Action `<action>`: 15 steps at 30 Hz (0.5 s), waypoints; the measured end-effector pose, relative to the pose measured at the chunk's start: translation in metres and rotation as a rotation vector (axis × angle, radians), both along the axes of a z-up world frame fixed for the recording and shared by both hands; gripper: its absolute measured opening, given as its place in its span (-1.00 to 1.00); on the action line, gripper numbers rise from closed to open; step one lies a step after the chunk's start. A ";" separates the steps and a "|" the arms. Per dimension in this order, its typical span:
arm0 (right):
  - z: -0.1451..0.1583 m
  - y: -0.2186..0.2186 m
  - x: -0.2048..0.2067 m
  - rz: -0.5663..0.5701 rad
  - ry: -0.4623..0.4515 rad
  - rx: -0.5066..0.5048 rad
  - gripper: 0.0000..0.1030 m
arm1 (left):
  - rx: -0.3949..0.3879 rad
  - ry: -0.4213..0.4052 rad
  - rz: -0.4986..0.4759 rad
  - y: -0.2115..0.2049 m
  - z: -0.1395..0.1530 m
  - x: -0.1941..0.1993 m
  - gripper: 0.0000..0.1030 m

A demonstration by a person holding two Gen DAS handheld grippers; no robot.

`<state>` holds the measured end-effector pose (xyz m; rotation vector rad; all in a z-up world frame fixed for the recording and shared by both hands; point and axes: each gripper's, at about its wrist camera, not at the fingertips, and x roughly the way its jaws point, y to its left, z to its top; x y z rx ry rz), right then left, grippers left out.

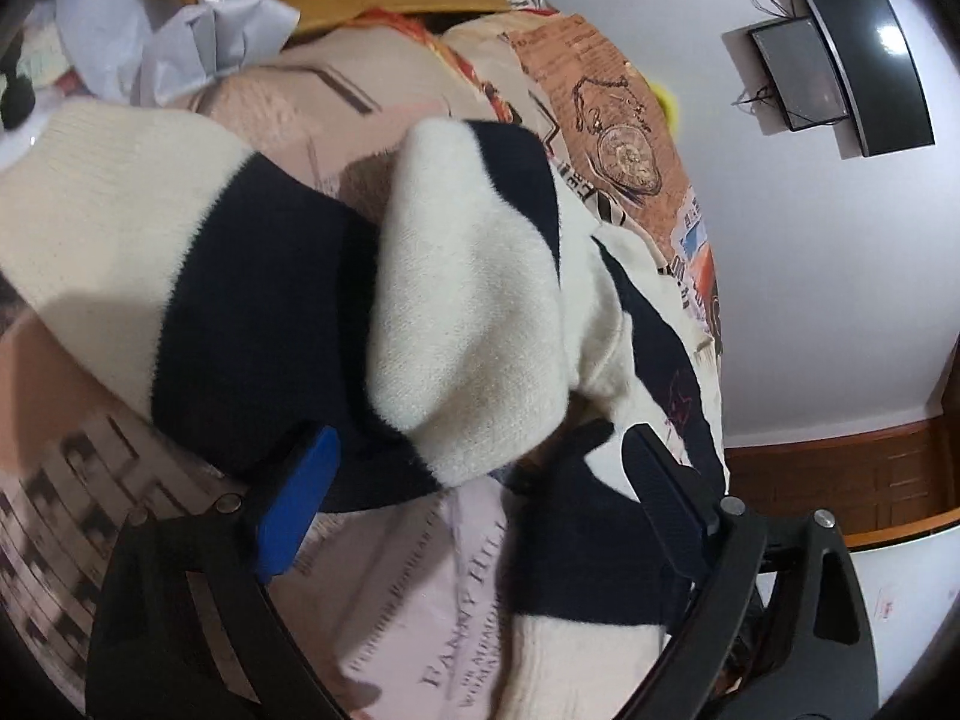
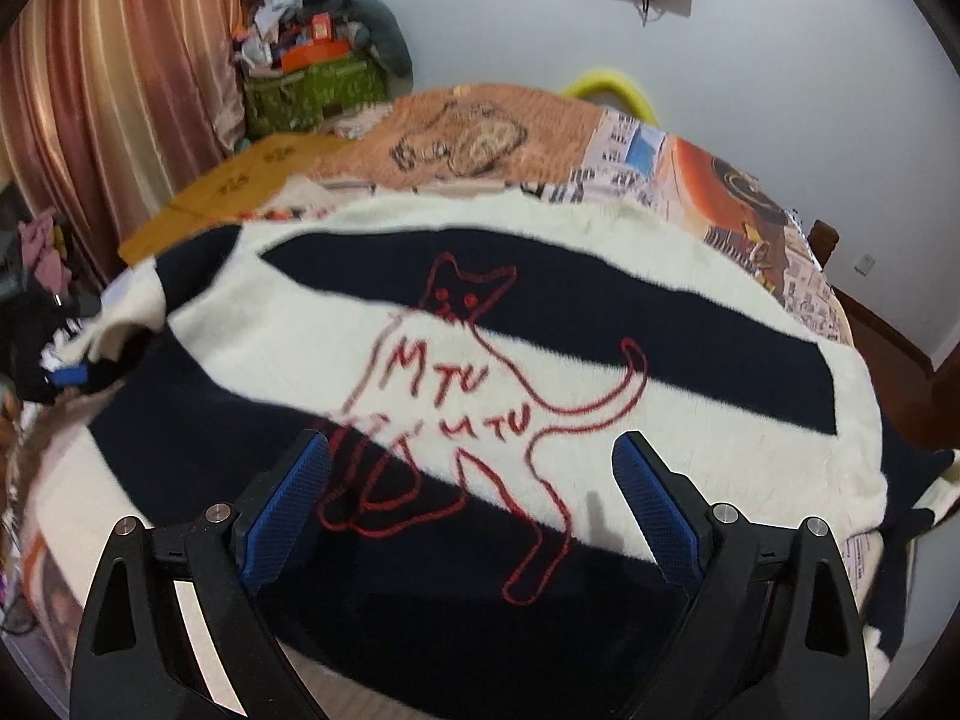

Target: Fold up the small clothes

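Across the printed bedspread (image 2: 750, 204) lies a striped sweater (image 2: 540, 324), both hand-held grippers (image 1: 480, 480) (image 2: 471, 480) gaping above it, empty.

The sweater (image 2: 480, 372) lies spread flat on the surface (image 2: 660, 150), covering most of its middle. A sleeve (image 1: 474, 300) is bunched up on the sweater's left side. A cardboard sheet (image 2: 240, 186) lies at the far left corner, behind the sweater, with crumpled paper (image 1: 198, 42) on it. The right tongs (image 2: 471, 492) stand above the sweater's near edge, the left tongs (image 1: 480, 480) over the sleeve.
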<state>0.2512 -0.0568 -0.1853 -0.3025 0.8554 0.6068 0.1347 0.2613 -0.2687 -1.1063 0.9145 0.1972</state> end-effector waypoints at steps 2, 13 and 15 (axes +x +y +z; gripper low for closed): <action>-0.004 0.000 0.002 0.009 0.020 -0.009 0.83 | -0.001 0.001 -0.013 -0.009 0.006 -0.002 0.84; -0.027 0.009 0.006 0.056 0.126 -0.040 0.83 | -0.124 -0.025 -0.018 -0.031 0.012 -0.023 0.85; -0.027 0.007 0.005 0.058 0.129 -0.037 0.83 | -0.130 -0.030 0.006 -0.028 0.008 -0.019 0.85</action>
